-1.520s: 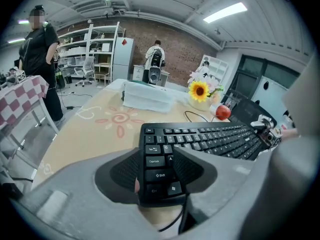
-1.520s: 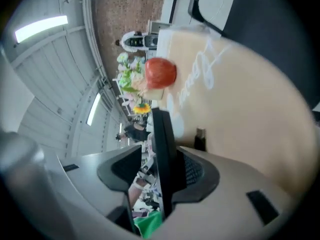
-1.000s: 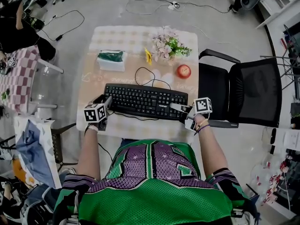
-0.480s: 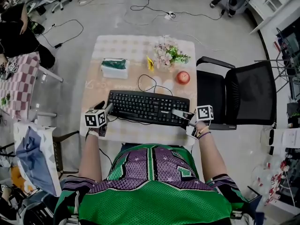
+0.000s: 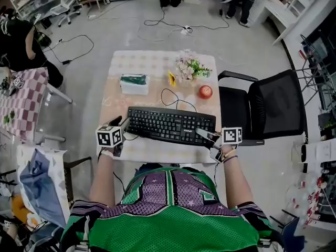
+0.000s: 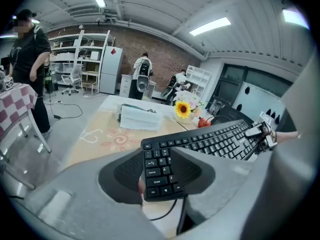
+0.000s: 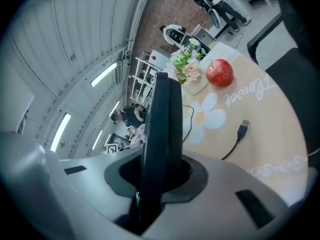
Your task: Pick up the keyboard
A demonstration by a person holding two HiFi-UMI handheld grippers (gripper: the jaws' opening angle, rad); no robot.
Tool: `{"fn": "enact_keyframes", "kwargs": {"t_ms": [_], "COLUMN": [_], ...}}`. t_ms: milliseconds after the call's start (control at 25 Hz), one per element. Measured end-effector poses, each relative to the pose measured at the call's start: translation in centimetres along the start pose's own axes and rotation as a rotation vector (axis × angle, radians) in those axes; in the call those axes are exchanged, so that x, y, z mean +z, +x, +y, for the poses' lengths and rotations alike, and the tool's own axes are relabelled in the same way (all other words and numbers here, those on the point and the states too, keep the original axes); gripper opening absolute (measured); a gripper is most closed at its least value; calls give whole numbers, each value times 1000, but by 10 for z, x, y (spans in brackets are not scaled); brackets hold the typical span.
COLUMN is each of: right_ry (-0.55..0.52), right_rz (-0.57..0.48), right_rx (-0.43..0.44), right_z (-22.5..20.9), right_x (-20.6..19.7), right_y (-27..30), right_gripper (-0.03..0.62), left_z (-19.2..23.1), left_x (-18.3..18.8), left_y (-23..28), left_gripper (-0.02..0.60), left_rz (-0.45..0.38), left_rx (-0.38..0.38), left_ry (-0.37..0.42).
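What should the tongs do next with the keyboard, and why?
Probably raise both ends together, slowly. The right tongs pinch the keyboard's right end, the left tongs are closing with its left end between them, and its unplugged cable lies on the table.

apple (image 5: 205, 92) | flowers (image 5: 190, 67) (sunflower (image 5: 171, 79) beside) | tissue box (image 5: 133, 84) | black chair (image 5: 273, 109) right of table (image 5: 152, 59)

Grey floor (image 5: 94, 33) strewn with cables (image 5: 157, 22), black chair (image 5: 273, 106), seemingly brick wall (image 6: 160, 54) behind.

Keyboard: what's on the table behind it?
Its loose cable, a red apple, flowers and a tissue box. The tablecloth directly beneath the keyboard is covered.
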State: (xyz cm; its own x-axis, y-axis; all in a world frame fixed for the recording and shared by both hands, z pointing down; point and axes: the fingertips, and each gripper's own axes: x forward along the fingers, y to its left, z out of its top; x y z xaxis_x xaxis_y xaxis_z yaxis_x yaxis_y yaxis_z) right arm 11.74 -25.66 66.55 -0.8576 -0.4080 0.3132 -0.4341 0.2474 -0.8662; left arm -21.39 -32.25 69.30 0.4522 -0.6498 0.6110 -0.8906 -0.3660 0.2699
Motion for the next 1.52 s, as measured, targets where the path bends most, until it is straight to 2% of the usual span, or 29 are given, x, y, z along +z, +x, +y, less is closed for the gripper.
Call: {"fn": "enact_keyframes", "kwargs": {"t_ms": [200,520,720,880,1160,1520], "right_ry": [-73,-253,-361,-421,-505,-599], "right_rz": [-54,-129,-208,-272,-375,-489], "right_rx": [-44,-80,-132,-171,-209,-240], "right_z": [29,85,109,129,164,214], "right_x": [-14,-34,-35,-32,-21,-1], "right_y": [-7,-7,0,-5,-15,-32], "right_gripper": [77,74,74,74,74,74], "left_z": [-8,-14,-2,-5,-19,-43], "left_x": [5,13,10,13,38,91], "left_y": [-23,-75,-101,-117,-137,-155], "left_gripper": [173,172,164,163,160,147], "left_rz": [-32,-114,-148,-166,-235,-321], "left_rx": [-21,-26,-33,-36,-59,-97], "left_ry": [20,30,0,27,70,134]}}
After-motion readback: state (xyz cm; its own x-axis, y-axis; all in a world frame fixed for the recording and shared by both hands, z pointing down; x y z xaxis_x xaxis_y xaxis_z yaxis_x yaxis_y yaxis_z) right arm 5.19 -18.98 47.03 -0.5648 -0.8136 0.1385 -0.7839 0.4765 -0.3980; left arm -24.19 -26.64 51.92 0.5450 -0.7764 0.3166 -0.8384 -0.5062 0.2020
